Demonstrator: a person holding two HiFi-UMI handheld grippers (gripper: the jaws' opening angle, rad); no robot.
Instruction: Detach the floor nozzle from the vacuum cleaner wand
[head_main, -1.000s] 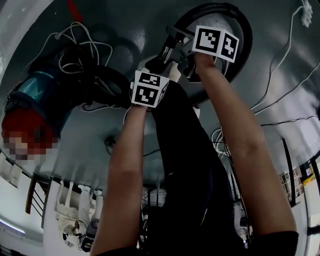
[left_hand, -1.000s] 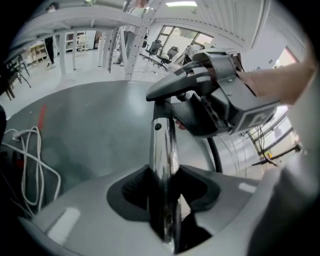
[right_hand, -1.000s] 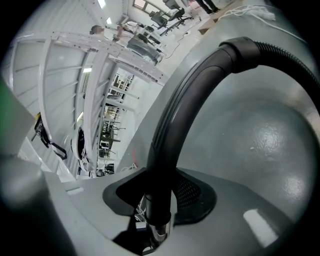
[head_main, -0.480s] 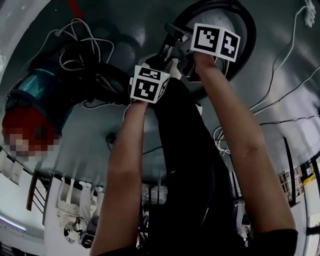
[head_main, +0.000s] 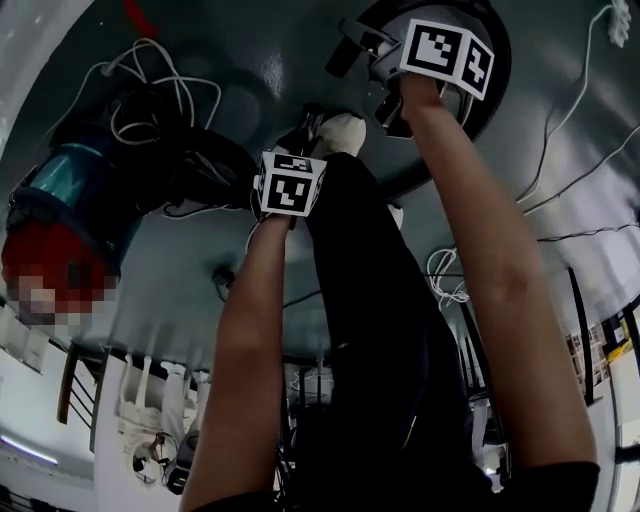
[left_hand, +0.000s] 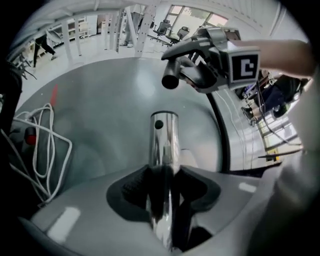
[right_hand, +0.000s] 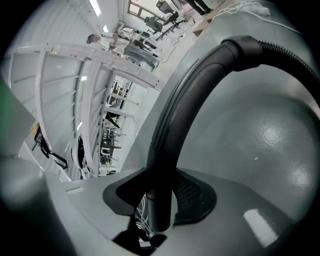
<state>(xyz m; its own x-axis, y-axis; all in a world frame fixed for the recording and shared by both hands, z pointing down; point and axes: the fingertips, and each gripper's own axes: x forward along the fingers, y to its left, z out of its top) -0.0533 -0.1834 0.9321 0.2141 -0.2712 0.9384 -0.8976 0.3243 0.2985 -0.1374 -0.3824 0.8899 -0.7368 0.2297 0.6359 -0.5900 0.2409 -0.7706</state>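
My left gripper (left_hand: 164, 184) is shut on a chrome wand tube (left_hand: 164, 142), which stands up between the jaws. The tube's free upper end has a small round hole. My right gripper (right_hand: 159, 202) is shut on the black curved handle pipe (right_hand: 187, 95), which runs on into the ribbed hose (right_hand: 295, 55). In the left gripper view the handle's open end (left_hand: 170, 80) hangs above and apart from the tube's end. In the head view the left marker cube (head_main: 290, 183) is below and left of the right cube (head_main: 447, 56). I see no floor nozzle in any view.
The teal and red vacuum body (head_main: 65, 200) lies at the left on the grey floor, with a tangle of white cable (head_main: 150, 90) beside it. The black hose (head_main: 492, 80) loops round the right gripper. The person's leg and white shoe (head_main: 342, 132) lie between the arms.
The two grippers have drawn apart: the right one with the handle went up and right in the head view, while the left one sank a little with the tube.
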